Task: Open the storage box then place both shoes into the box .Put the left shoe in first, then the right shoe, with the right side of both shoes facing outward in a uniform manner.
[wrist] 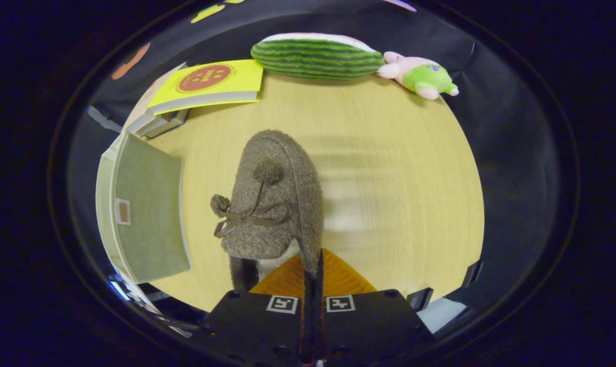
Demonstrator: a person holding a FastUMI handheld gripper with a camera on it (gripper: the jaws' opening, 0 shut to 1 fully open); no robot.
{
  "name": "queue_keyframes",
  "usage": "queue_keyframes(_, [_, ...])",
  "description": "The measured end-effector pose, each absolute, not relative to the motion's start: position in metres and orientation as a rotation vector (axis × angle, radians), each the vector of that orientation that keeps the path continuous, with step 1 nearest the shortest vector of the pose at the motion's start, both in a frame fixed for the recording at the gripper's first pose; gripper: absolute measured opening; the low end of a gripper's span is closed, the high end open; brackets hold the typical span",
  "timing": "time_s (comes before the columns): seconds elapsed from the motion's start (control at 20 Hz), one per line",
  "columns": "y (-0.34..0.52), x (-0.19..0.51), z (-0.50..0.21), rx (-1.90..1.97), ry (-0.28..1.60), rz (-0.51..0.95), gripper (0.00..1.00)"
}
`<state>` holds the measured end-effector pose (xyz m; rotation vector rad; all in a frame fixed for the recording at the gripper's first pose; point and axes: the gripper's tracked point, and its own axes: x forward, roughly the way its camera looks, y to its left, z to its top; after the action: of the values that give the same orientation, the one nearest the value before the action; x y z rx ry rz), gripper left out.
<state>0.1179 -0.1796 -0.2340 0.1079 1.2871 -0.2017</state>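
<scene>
Gripper: we see our gripper at bottom centre, fingers pinched on the shoe's rim.
Shoe: the fuzzy brown slipper sits mid-frame, toe pointing away, bow on top.
Box: the green storage box is at left, beside the slipper.
Table: wooden table; books upper left, watermelon plush and pink toy along the top.

The tongs hide the heel edge of the brown fuzzy slipper they pinch. The green storage box runs out of sight at its near corner. The lower books lie mostly hidden under the yellow book.
</scene>
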Motion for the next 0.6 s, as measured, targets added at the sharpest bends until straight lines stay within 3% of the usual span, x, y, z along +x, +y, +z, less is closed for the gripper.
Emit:
queue_keyframes(0.45, [-0.095,0.140,-0.160,0.155,1.189,-0.134,0.07])
queue_keyframes(0.6, [-0.053,0.149,-0.152,0.176,1.163,-0.041,0.07])
